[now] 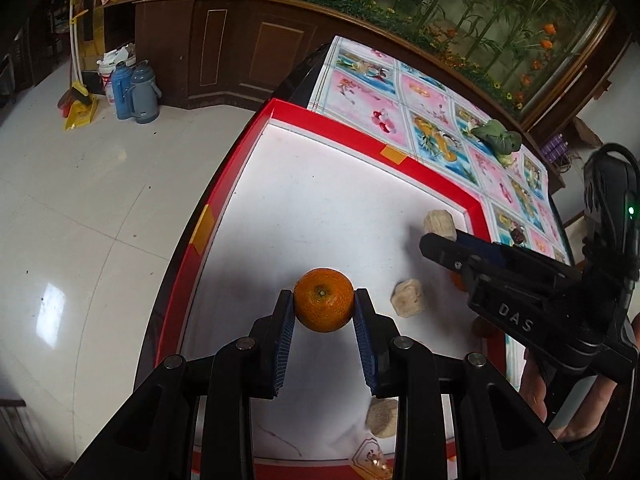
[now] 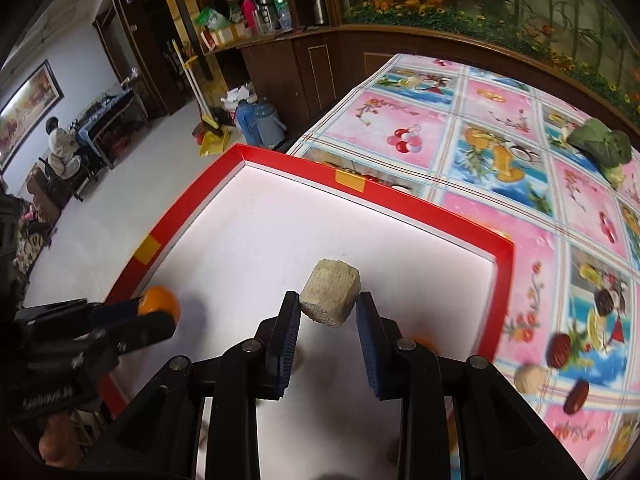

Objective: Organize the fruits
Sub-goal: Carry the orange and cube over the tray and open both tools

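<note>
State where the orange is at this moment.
In the left wrist view the orange sits clamped in the left gripper, over the red-rimmed tray, left of a beige chunk.

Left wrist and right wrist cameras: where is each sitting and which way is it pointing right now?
Left wrist: rides the left gripper, looking along its fingers at the orange over the red tray; the right gripper crosses at right.
Right wrist: rides the right gripper, facing the beige block; left gripper at lower left.
Shared: tray, orange, floral tablecloth.
</note>
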{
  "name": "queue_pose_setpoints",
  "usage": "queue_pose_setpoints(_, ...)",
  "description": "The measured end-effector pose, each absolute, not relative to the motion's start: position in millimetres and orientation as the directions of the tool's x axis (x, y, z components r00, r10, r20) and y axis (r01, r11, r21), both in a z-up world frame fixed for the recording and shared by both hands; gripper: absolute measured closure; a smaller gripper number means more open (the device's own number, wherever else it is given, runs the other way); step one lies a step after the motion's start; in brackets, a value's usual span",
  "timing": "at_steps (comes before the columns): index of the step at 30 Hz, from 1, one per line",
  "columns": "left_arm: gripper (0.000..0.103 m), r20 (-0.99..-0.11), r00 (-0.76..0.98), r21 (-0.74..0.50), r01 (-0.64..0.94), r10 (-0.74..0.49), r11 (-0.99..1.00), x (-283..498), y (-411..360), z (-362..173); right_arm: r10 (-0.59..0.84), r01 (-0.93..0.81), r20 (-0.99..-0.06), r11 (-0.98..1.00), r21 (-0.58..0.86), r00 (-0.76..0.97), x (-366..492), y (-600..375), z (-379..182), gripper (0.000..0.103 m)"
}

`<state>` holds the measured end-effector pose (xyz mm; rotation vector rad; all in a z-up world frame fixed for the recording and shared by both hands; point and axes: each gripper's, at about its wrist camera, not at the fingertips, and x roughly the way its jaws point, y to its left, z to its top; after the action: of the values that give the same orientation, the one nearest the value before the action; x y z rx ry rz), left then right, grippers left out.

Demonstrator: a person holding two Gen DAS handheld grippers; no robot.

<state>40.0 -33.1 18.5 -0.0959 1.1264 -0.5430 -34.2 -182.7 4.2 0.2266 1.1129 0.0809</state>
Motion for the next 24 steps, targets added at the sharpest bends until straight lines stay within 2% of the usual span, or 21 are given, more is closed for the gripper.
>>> queue_pose_setpoints(9,0.073,-0.853,0.309,-0.295,0.38,-0.421,0.877,51,-53,5,0.141,0.056,-0.901,0.982,0.179,0.41,-24,-178,-13,0.074)
queue_pose_setpoints(12,0.068,-0.857,0.311,-0.279,0.388,-0.41,0.878,51,-57,3,0.149,0.058,-0.904,0.98,0.188,0.401,-23,-178,-18,0.072)
queue_pose_setpoints(14,0.062,-0.86,0.311,-0.273,0.392,-0.405,0.879,50,-60,4,0.136,0.065,-0.907,0.982,0.176,0.399,-24,-178,-15,0.072)
queue_pose_setpoints(15,0.055,-0.858,0.314,-0.273,0.392,-0.407,0.878,48,-61,5,0.128,0.067,-0.906,0.983,0.169,0.404,-26,-179,-11,0.071)
queue_pose_setpoints(17,0.051,-0.847,0.333,-0.269,0.406,-0.415,0.873,43,-61,11,0.125,0.074,-0.891,0.982,0.174,0.436,-31,-183,2,0.052)
queue_pose_setpoints(19,0.045,-0.831,0.356,-0.264,0.425,-0.428,0.866,35,-63,20,0.116,0.1,-0.87,0.977,0.186,0.48,-42,-194,19,0.039)
queue_pose_setpoints(24,0.035,-0.789,0.398,-0.253,0.483,-0.468,0.838,3,-71,43,0.116,0.174,-0.846,0.956,0.238,0.521,-75,-225,39,0.034)
